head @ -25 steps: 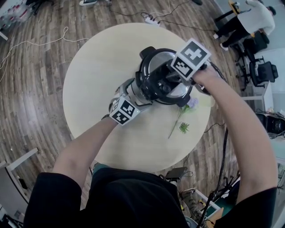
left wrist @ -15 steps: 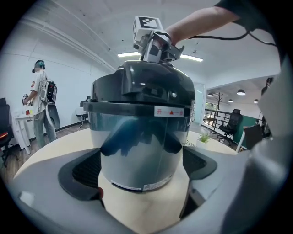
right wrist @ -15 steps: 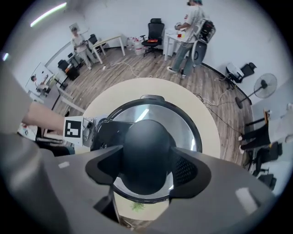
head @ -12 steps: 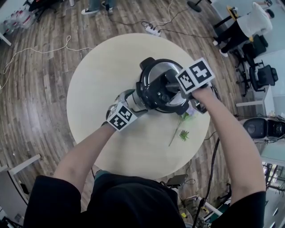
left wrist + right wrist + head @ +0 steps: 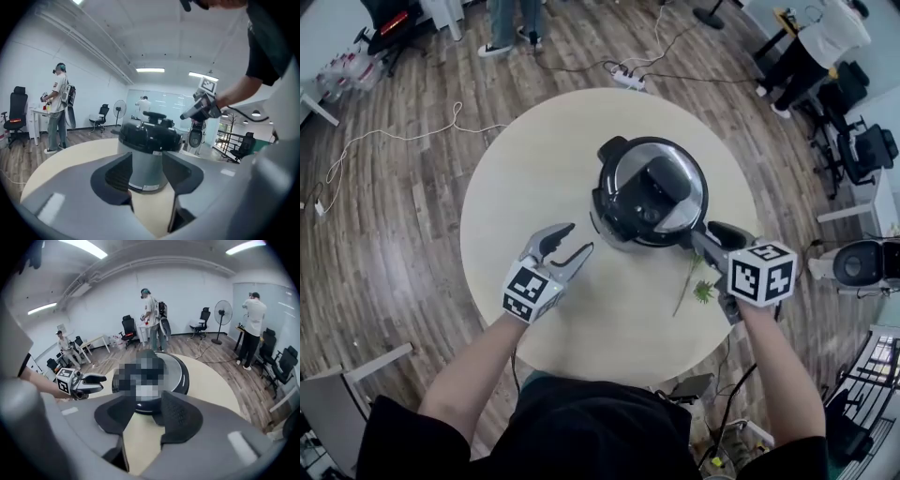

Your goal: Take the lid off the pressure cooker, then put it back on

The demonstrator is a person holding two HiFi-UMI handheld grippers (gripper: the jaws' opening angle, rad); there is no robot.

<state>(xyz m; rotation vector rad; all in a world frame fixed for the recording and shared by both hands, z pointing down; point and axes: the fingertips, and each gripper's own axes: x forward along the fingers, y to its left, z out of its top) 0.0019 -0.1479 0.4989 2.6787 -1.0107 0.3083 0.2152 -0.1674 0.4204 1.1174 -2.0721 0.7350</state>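
Pressure cooker (image 5: pixel 649 192): upright on round table (image 5: pixel 534 150), lid (image 5: pixel 661 178) seated on top.
Left gripper (image 5: pixel 565 247): near the cooker's left front, clear of it; jaws partly apart, just been closing, nothing between.
Right gripper (image 5: pixel 705 240): close beside the cooker's right front; jaws partly apart, just been closing, empty.
Flower sprig (image 5: pixel 692 281): lying just in front of the cooker.

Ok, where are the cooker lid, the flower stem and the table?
cooker lid (image 5: pixel 654 187), head view, on its black handle.
flower stem (image 5: pixel 683 287), head view, middle of the stalk.
table (image 5: pixel 525 169), head view, bare top at left.
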